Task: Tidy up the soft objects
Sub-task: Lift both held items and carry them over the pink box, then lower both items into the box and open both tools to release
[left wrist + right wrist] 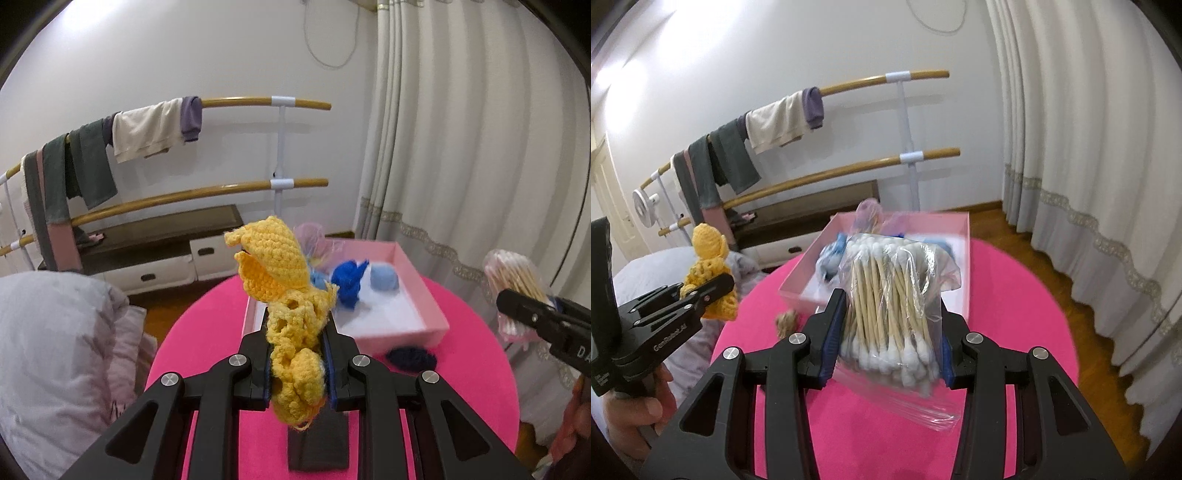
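Counter (207, 332): a round pink top that carries the pink box; everything below is placed against that box. It looks like the sorting surface, with loose items at the near side of the box.
Pink box (424, 291): open-topped and shallow, at the far middle of the counter, which suits dropping things in from above. I judge it to be the collecting place for the soft objects.
Bag of cotton swabs (890, 314): a clear plastic bag, lifted on the near side of the box and above the counter, sticks roughly upright. The right hand-held gripper (886, 332) is closed part-way onto it, pads pressing the bag's two sides, so the loose bag cannot slump out.
Yellow crochet piece (291, 314): held up on the near left of the box, clear of the counter. The left hand-held gripper (297, 354) is squeezed nearly fully closed on its lower half; the yarn is thin and squashy, so a tight pinch is needed, and the upper part stands free.
Blue yarn items (349, 282): a dark blue and a pale blue piece lie inside the box, toward its far end, already sorted by the look of it.
Dark yarn clump (412, 358): on the counter just outside the box's near wall, seemingly yet to go in.
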Motion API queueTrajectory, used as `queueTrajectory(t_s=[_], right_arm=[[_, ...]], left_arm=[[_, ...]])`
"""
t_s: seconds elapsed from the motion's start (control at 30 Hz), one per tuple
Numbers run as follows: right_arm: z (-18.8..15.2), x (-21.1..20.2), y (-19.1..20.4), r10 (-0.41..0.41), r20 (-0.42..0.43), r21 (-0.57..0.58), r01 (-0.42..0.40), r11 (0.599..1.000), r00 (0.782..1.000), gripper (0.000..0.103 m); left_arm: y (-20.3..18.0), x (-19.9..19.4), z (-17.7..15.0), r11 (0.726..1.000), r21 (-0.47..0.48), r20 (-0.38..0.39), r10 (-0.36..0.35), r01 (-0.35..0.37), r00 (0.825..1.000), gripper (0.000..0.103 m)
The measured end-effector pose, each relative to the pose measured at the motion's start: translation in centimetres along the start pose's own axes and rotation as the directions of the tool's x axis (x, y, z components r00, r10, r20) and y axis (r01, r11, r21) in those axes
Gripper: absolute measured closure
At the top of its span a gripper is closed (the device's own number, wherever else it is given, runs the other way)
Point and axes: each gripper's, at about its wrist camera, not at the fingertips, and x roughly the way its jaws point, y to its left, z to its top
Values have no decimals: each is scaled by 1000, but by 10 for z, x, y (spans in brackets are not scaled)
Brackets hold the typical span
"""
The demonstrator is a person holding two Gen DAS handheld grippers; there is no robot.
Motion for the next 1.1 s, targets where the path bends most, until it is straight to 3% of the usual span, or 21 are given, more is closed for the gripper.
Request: queueTrajectory(t_s=[0.2,0.4,0.73,1.1], right_arm=[[35,26,-9,-5,3,-12,5,1000,1000,63],[55,72,-23,-14,-60,-14,13,1000,998,63],[59,129,-45,-15,-148,4,16,1000,989,62],[47,168,-62,-12,-221,26,19,999,975,62]], left_arm=[[-2,41,36,999,-6,-11,-47,47,999,85],[-11,97,65,993,-27,-75,-115,114,991,84],[-30,188,99,986,-50,-166,-168,162,972,84],[-41,257,115,982,-60,-247,-186,177,951,83]])
